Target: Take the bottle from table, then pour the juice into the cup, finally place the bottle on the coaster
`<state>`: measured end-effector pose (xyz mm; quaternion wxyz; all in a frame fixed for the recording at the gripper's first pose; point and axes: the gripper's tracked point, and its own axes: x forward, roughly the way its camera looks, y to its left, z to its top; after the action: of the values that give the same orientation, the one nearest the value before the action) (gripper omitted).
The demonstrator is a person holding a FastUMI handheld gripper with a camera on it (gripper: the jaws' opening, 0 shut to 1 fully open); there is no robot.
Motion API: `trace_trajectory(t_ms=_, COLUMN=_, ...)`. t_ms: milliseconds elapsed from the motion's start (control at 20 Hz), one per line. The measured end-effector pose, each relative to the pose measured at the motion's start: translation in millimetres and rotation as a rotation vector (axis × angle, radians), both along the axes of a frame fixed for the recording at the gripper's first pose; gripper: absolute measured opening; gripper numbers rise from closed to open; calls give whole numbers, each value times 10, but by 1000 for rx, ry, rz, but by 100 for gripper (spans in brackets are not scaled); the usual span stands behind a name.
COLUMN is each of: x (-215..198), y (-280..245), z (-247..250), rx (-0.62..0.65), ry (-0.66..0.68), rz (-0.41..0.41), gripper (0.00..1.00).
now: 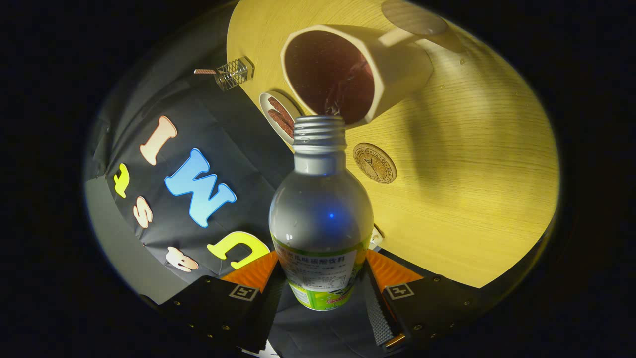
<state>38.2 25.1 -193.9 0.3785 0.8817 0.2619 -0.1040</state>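
My gripper (pixel 322 286) is shut on a clear, uncapped bottle (pixel 320 219) with a green and white label, both fingers pressing on its lower body. The bottle is tipped, its threaded mouth at the rim of a cream cup (pixel 348 69) with a handle. Dark red juice fills the inside of the cup, and a thin stream runs from the mouth into it. A round cork coaster (pixel 374 163) lies on the wooden table (pixel 472 189) just beside the bottle neck, nearer to me than the cup.
A small white plate (pixel 278 117) with brown strips sits at the table's edge beside the cup. A wire mesh holder (pixel 233 73) stands farther along that edge. A round grey shape (pixel 412 17) lies beyond the cup's handle.
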Motion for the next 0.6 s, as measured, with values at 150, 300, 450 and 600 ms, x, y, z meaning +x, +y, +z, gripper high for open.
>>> trace_trajectory(t_ms=150, x=7, y=-10, z=32, rx=23, ry=3, rz=-5, gripper=77)
trace_trajectory(t_ms=300, x=23, y=-13, z=57, rx=39, ry=4, rz=-4, gripper=77)
trace_trajectory(t_ms=450, x=31, y=-24, z=84, rx=49, ry=5, rz=-7, gripper=77)
trace_trajectory(t_ms=600, x=55, y=-30, z=113, rx=60, ry=5, rz=-9, gripper=77)
